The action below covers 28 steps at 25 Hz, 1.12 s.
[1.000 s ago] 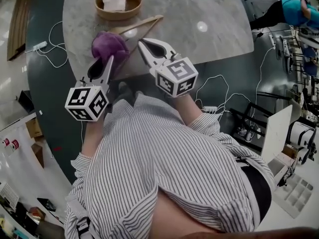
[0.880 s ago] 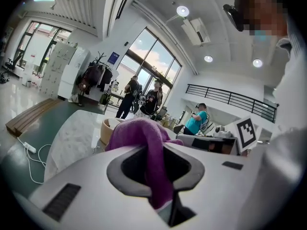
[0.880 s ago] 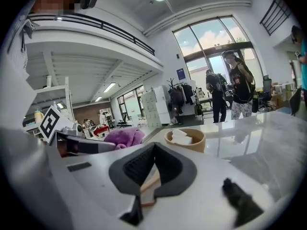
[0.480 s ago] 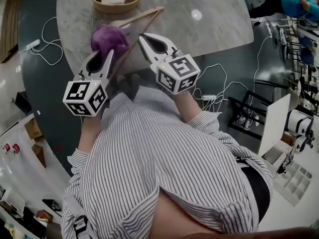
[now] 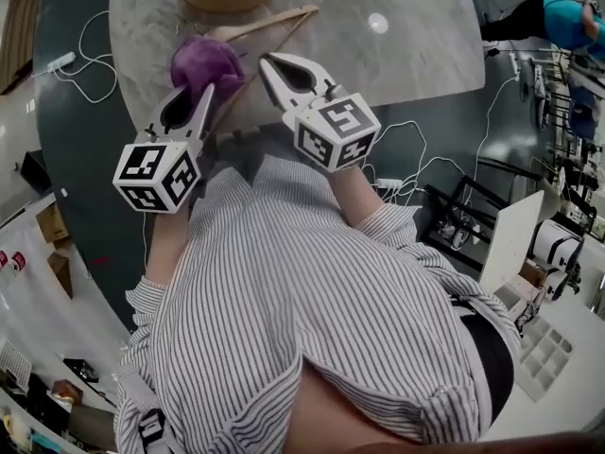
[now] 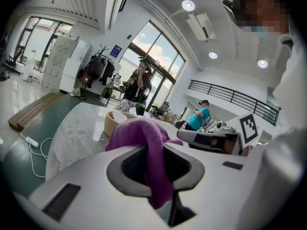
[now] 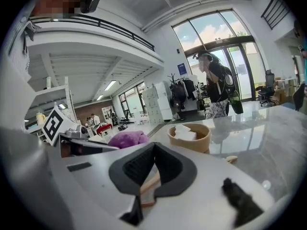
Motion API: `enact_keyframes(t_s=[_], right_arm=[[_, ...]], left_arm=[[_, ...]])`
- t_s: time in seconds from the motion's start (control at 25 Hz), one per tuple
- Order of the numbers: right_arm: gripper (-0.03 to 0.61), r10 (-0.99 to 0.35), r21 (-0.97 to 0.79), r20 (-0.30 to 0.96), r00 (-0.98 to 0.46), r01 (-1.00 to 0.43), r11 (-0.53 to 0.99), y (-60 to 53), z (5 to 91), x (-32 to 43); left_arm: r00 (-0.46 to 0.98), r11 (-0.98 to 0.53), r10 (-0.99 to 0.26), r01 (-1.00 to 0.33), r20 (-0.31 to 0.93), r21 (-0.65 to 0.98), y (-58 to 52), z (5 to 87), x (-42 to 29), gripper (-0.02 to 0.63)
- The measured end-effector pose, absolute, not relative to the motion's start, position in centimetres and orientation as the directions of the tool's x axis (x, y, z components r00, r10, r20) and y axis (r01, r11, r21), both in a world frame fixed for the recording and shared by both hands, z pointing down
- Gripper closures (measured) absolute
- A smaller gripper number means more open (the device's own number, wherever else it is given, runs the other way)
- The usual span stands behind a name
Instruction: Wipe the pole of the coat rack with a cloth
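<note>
Pole [image 5: 274, 25] of the coat rack, laid flat on the table [image 5: 416, 26], long axis running obliquely away from the person. The left gripper [image 5: 206, 97] is clamped on the purple cloth [image 5: 203, 62], which is bunched just left of the pole. The right gripper [image 5: 267, 62], jaws closed on nothing, is seen just right of the pole. A stroke along the pole's axis is judged to fall to the left gripper.
</note>
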State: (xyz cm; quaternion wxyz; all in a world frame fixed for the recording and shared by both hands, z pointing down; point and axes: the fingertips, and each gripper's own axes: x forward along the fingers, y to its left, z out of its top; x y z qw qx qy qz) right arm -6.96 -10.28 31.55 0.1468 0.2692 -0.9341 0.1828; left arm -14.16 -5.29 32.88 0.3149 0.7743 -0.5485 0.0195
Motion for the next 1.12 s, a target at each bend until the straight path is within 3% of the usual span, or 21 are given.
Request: enact_keyframes(t_s=[0.64, 1.12], right_arm=[[0.565, -0.272, -0.360, 0.478, -0.836, -0.468, 0.807, -8.7, 38.8, -9.6], [0.565, -0.147, -0.411, 0.540, -0.829, -0.413, 0.813, -5.7, 43.9, -11.1]], left_arm=[[0.267, 0.070, -0.790, -0.855, 0.552, 0.513, 0.7, 41.2, -16.5, 0.534], [0.245, 0.168, -0.723, -0.844, 0.646, 0.509, 4.7, 46.6, -16.6, 0.534]])
